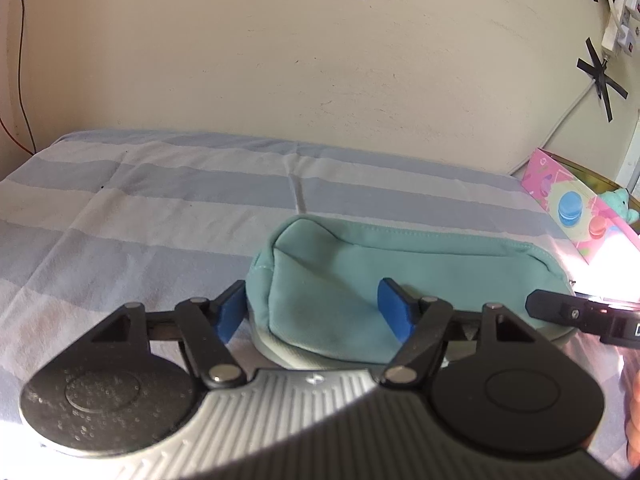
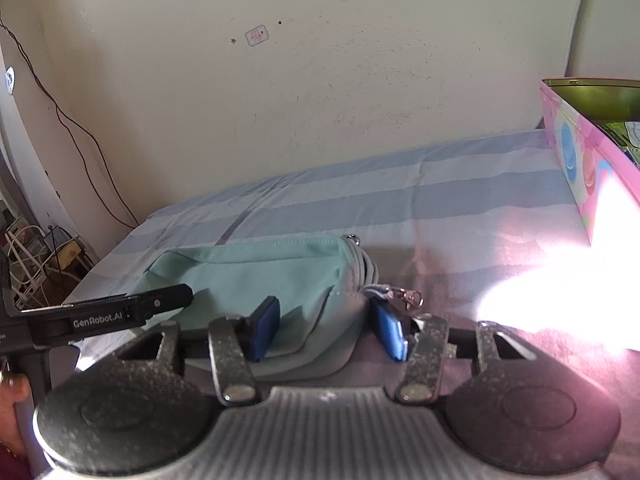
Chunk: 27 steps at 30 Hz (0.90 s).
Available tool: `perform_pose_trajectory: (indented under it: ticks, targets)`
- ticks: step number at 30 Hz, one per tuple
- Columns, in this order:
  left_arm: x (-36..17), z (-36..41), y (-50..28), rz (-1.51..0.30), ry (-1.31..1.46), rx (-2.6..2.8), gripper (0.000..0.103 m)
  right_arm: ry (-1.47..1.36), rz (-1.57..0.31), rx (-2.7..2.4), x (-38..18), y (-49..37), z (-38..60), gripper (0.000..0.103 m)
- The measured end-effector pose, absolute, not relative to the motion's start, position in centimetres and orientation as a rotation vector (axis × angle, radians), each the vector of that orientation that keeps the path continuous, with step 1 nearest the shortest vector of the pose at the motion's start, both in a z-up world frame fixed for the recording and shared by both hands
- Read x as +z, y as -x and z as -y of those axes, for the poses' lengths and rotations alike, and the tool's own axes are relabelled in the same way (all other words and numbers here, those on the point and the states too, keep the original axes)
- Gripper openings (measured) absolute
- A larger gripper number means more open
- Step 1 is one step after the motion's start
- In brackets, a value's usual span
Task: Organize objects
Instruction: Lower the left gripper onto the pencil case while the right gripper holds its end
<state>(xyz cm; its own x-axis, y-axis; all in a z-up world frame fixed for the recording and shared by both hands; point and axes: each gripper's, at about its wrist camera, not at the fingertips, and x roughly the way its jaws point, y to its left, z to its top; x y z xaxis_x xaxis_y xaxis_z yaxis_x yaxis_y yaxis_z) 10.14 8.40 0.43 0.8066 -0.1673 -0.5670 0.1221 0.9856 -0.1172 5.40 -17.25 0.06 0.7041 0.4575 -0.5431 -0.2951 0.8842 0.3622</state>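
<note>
We see the teal pouch [image 1: 400, 276] on the bed [image 1: 140, 200], centre frame. Left tool [image 1: 316, 312] and right tool [image 2: 326, 330] half-open, straddling its ends, not visibly clamped. Soft fabric could slip or bunch.

I see a soft mint-green zip pouch [image 1: 392, 276] lying on its side lengthways across the striped bed [image 1: 160, 200], near the front edge. Its zipper is closed, and a metal clasp [image 2: 412, 298] trails from its right end.

Striped bedsheet [image 1: 160, 208], perhaps cream wall [image 1: 280, 60]
</note>
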Motion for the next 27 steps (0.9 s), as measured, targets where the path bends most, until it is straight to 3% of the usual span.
perform_pose_trajectory:
  ticks: [12,27]
  targets:
    - [0.8,-3.5,-3.5,-0.642,0.005,-0.291,0.072,-0.248,-0.68,0.4,0.5,2.0,22.7,0.051]
    - [0.6,4.0,-1.0,-0.65,-0.078,-0.449,0.072,-0.231,-0.664,0.268,1.1,8.2,29.0,0.052]
